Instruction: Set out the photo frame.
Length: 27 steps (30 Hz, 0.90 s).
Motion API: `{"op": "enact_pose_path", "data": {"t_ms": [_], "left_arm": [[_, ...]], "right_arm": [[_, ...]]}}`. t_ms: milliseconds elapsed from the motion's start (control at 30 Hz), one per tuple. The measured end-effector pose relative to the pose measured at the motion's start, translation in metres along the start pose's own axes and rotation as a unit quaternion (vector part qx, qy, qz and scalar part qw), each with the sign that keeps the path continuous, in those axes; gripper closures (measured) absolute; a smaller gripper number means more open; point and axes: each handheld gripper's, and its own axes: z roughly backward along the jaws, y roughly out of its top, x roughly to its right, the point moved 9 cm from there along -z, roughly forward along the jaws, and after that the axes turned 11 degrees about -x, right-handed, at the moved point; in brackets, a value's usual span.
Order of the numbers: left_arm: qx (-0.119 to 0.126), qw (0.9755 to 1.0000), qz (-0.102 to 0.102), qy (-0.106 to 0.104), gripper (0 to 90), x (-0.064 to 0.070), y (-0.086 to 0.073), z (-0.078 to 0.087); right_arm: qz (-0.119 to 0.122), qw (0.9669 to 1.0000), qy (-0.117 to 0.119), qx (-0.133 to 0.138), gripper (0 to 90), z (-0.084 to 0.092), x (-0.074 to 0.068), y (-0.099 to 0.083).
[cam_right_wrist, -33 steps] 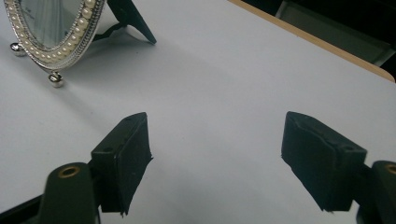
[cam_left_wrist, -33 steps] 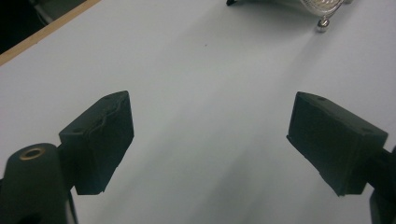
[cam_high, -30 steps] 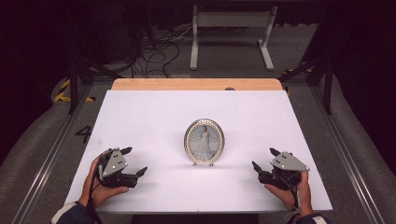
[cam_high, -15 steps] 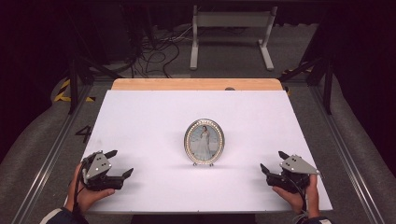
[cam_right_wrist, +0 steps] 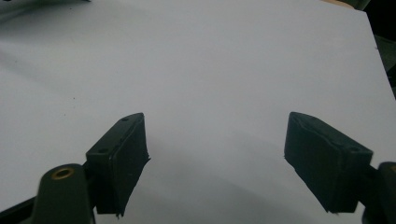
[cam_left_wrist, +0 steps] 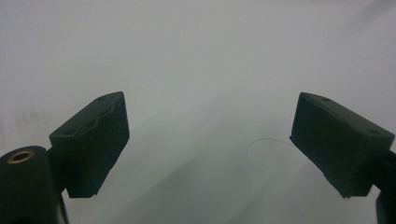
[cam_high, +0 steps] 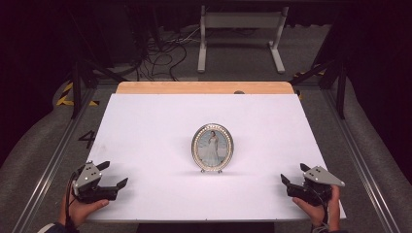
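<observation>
Near the table's (cam_high: 145,121) front-left corner, the left hand-held gripper (cam_high: 112,175), matte black with a grey three-cornered plate on top, rests with its blocky jaws spread wide and nothing between them. An oval picture frame (cam_high: 212,147) with a beaded, pale metallic rim stands upright on small feet at the middle of the smooth white table, holding a portrait of a figure in white. Near the front-right corner, the right hand-held gripper (cam_high: 294,174) gapes equally wide and empty.
</observation>
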Motion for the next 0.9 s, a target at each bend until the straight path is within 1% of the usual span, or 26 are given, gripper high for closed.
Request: {"op": "enact_pose_path", "data": {"t_ms": [33, 67, 133, 267, 300, 367, 400, 433, 467, 533, 600, 767, 900], "left_arm": [[0.004, 0.9999, 0.009, -0.002, 10.8, 0.000, -0.001, 0.001], [0.004, 0.9999, 0.009, -0.002, 10.2, 0.000, -0.001, 0.001], [0.010, 0.9997, 0.019, -0.008, 10.1, 0.000, -0.003, 0.002], [0.010, 0.9998, 0.018, 0.001, 8.8, 0.000, -0.003, 0.004], [0.012, 0.9997, 0.019, -0.002, 8.8, 0.001, -0.002, 0.004], [0.012, 0.9997, 0.019, -0.001, 8.5, 0.002, -0.002, 0.004], [0.013, 0.9999, 0.011, 0.002, 8.0, 0.004, 0.000, 0.005], [0.013, 0.9999, 0.011, 0.002, 7.3, 0.004, 0.000, 0.005], [0.016, 0.9999, 0.006, 0.003, 7.2, 0.006, 0.002, 0.006], [0.015, 0.9999, 0.002, 0.002, 6.9, 0.007, 0.002, 0.007], [0.017, 0.9999, 0.002, 0.002, 6.7, 0.007, 0.002, 0.008], [0.022, 0.9998, 0.002, -0.001, 6.4, 0.008, 0.004, 0.009], [0.015, 0.9999, -0.004, -0.001, 6.0, 0.009, 0.004, 0.008]], "right_arm": [[-0.002, 1.0000, 0.001, -0.001, 21.7, 0.000, 0.000, -0.001], [-0.002, 1.0000, 0.001, -0.001, 21.7, 0.000, 0.000, -0.001], [-0.006, 1.0000, 0.000, 0.000, 21.6, 0.001, 0.001, -0.003], [-0.007, 1.0000, 0.002, 0.005, 21.5, 0.001, 0.001, -0.002], [-0.007, 1.0000, 0.001, 0.005, 21.5, 0.001, 0.001, -0.002], [-0.007, 1.0000, 0.000, 0.005, 21.5, 0.001, 0.001, -0.002], [-0.004, 1.0000, 0.001, 0.008, 21.5, 0.002, 0.000, 0.000], [-0.004, 1.0000, 0.001, 0.008, 21.5, 0.002, 0.000, 0.000], [-0.003, 0.9999, -0.002, 0.011, 21.5, 0.003, 0.000, 0.001], [-0.002, 0.9999, -0.005, 0.015, 21.5, 0.004, 0.000, 0.003], [-0.004, 0.9998, -0.009, 0.018, 21.5, 0.006, 0.000, 0.004], [-0.001, 0.9998, -0.007, 0.016, 21.5, 0.005, -0.001, 0.003], [0.001, 0.9999, -0.006, 0.013, 21.5, 0.003, -0.002, 0.003]]}}
